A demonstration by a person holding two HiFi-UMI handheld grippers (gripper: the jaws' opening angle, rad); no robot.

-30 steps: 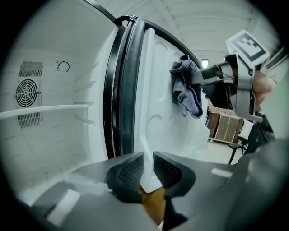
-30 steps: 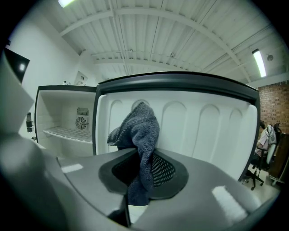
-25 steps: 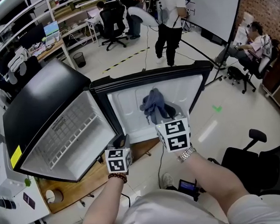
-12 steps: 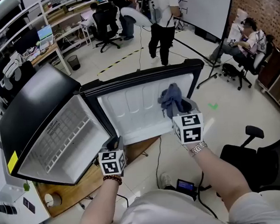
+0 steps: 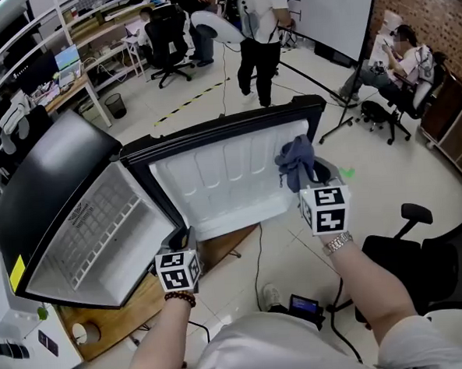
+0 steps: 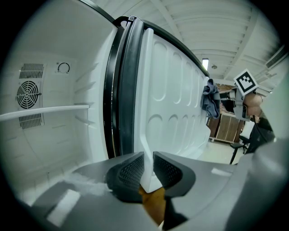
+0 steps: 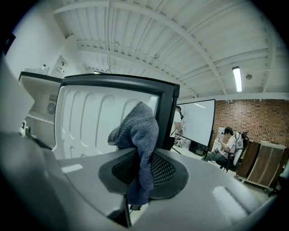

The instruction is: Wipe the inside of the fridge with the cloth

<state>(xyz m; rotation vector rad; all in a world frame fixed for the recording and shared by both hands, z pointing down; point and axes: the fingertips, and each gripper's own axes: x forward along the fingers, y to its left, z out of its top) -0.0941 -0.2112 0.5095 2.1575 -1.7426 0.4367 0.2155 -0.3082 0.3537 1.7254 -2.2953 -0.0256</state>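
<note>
The fridge lies with its cabinet point(image 5: 101, 227) at the left and its door point(image 5: 223, 180) swung open, white liner facing me. My right gripper point(image 5: 315, 175) is shut on a blue-grey cloth point(image 5: 296, 159), which rests against the liner near the door's right end. In the right gripper view the cloth point(image 7: 137, 131) bunches above the jaws of that gripper point(image 7: 143, 169), in front of the ribbed liner point(image 7: 90, 122). My left gripper point(image 5: 181, 239) is shut on the door's near white edge point(image 6: 146, 149), beside the black door seal. In the left gripper view this gripper point(image 6: 148, 169) clamps that edge, and the cloth point(image 6: 210, 98) shows far along the door.
The cabinet interior point(image 6: 45, 113) has a shelf and a fan grille. A wooden board point(image 5: 144, 302) lies under the fridge. A black office chair point(image 5: 422, 246) stands at my right. People, desks and a whiteboard point(image 5: 333, 10) are farther back. A cable runs over the floor.
My right gripper has carried the cloth to the right along the door liner, from its middle to its right end. The left gripper has stayed clamped on the door's edge.
</note>
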